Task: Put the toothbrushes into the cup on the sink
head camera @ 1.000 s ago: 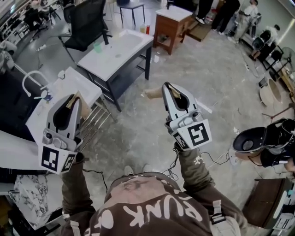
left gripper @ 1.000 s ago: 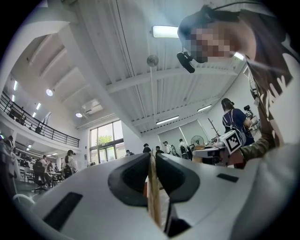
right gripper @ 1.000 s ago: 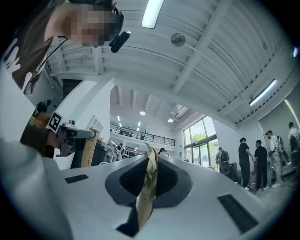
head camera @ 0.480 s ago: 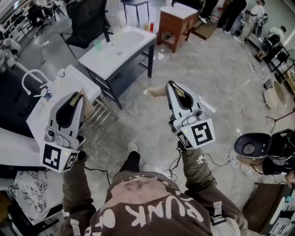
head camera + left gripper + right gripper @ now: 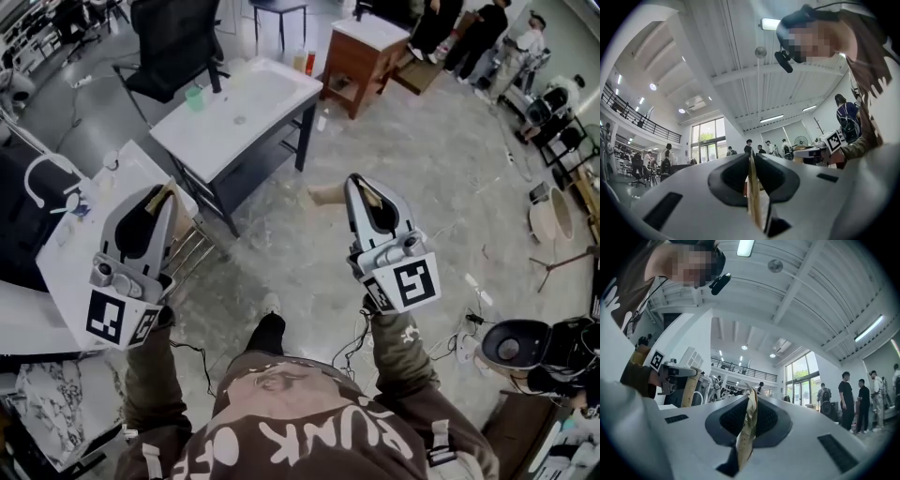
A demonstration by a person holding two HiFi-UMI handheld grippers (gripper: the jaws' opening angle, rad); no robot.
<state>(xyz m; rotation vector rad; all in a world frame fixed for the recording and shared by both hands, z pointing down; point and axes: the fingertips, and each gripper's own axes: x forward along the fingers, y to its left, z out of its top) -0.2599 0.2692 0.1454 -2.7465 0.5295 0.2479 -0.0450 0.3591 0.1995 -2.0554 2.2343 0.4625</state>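
Observation:
My left gripper is held over the edge of a white counter, shut on a tan flat toothbrush pack; in the left gripper view the pack stands edge-on between the closed jaws. Over the bare concrete floor, my right gripper is shut on a second tan toothbrush pack, seen crumpled between the jaws in the right gripper view. A white sink on a dark frame stands ahead, with a green cup on its left rim. Both grippers are well short of it.
A white counter with a curved faucet lies at my left, metal rack bars beside it. A black chair and a wooden cabinet stand beyond the sink. Cables and dark round gear lie at right.
The person has stepped forward; a foot now shows below. The left counter has slid toward the frame's left edge. Both grippers stay shut on their packs.

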